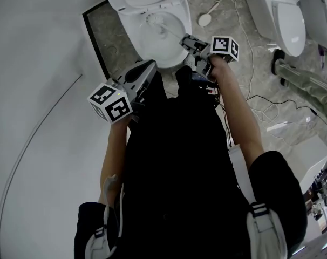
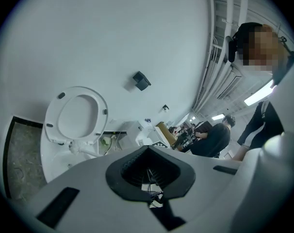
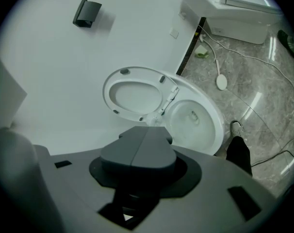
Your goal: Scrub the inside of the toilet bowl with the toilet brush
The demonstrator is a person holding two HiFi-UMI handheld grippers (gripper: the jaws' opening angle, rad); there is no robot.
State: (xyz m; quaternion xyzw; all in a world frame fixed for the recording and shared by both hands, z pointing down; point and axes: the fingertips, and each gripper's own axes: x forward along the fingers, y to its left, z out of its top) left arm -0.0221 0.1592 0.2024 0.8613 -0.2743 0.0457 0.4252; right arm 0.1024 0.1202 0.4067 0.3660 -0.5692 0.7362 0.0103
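Toilet brush [image 1: 152, 20], probably light, stiff-handled and springy-bristled, rests its head near the toilet bowl's [image 1: 186, 21] back edge, its slim handle's end pinched in the closed right gripper [image 1: 185, 40], while the left gripper [image 1: 148, 68] gapes empty.

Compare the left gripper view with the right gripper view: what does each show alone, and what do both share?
Left gripper view only: a seated person and lit ceiling lights. Right gripper view only: a white corded disc on the floor and a shoe. Both: the toilet with its seat raised, marble floor, and a black box on the wall.
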